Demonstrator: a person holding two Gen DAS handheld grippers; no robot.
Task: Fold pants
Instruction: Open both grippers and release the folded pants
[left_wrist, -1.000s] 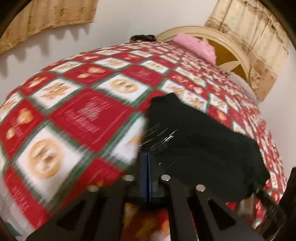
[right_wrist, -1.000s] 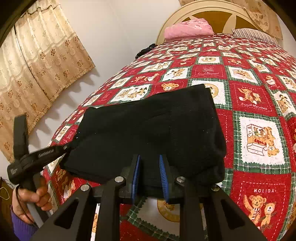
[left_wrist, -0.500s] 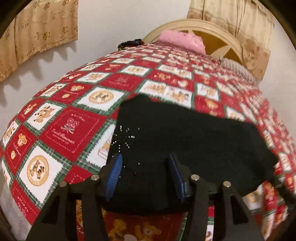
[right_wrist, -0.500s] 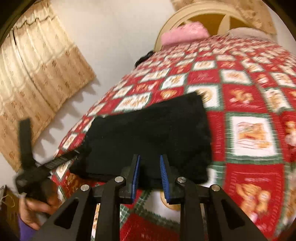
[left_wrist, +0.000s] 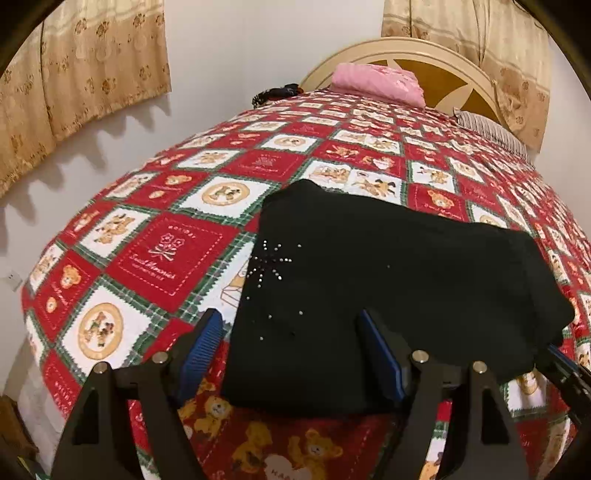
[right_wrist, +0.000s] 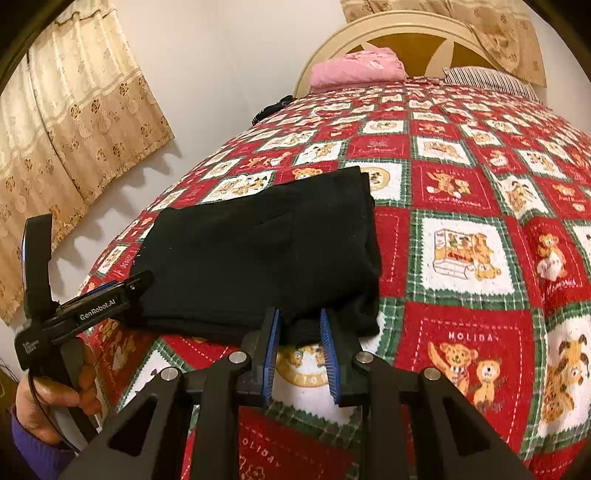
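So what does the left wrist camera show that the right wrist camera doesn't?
Only the left wrist view shows the rhinestone starburst on the black pants, and the left gripper with its jaws, which have just been opening, spread wide.

Only the right wrist view shows the person's hand holding that gripper, and the right gripper narrow at the pants' near edge.

Both show the folded pants, teddy-bear quilt, pink bundle and headboard.

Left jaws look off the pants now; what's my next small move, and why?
Probably draw the left gripper back off the near edge. Its jaws have just been opening and stand wide around the folded black pants, pads clear of the cloth. The bundle already lies compact on the quilt. The right gripper looks narrow at the pants' near edge; release it afterwards.
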